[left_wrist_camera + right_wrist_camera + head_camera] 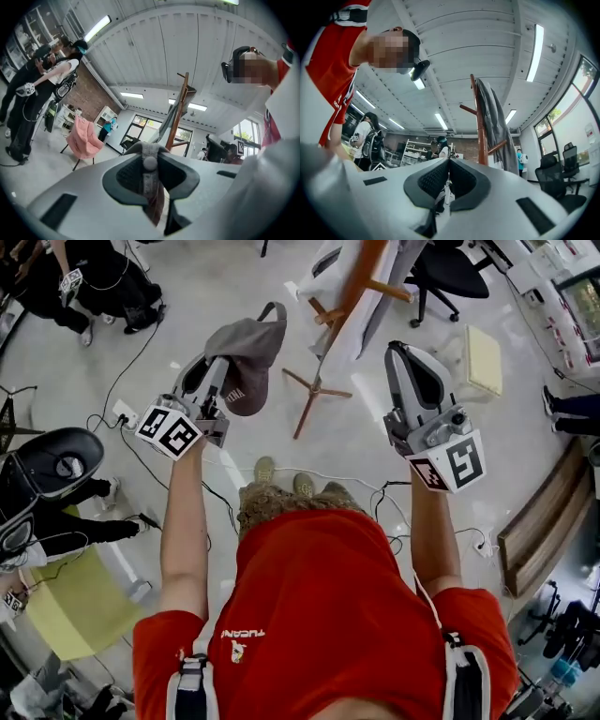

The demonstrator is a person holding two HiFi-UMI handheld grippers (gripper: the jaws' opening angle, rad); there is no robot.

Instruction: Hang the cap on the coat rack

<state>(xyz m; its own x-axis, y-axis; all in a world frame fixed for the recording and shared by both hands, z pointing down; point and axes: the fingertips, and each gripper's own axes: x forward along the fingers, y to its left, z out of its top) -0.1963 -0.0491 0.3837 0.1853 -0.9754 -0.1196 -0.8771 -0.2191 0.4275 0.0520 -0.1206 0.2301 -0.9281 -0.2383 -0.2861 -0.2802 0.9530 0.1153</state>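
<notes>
Bright, even indoor light comes from ceiling tube lights [533, 54] and from windows [553, 123] at the right. The pale floor [216, 296] shows only faint, soft shadows and mild glare. The 2 gripper views are fisheye, with a dark circular vignette and straight lines bowed toward the edges; their nearest foreground is soft. The head view is sharp and slightly curved at its corners.

Head view looks steeply down; both gripper views share the coat rack [479, 123].
</notes>
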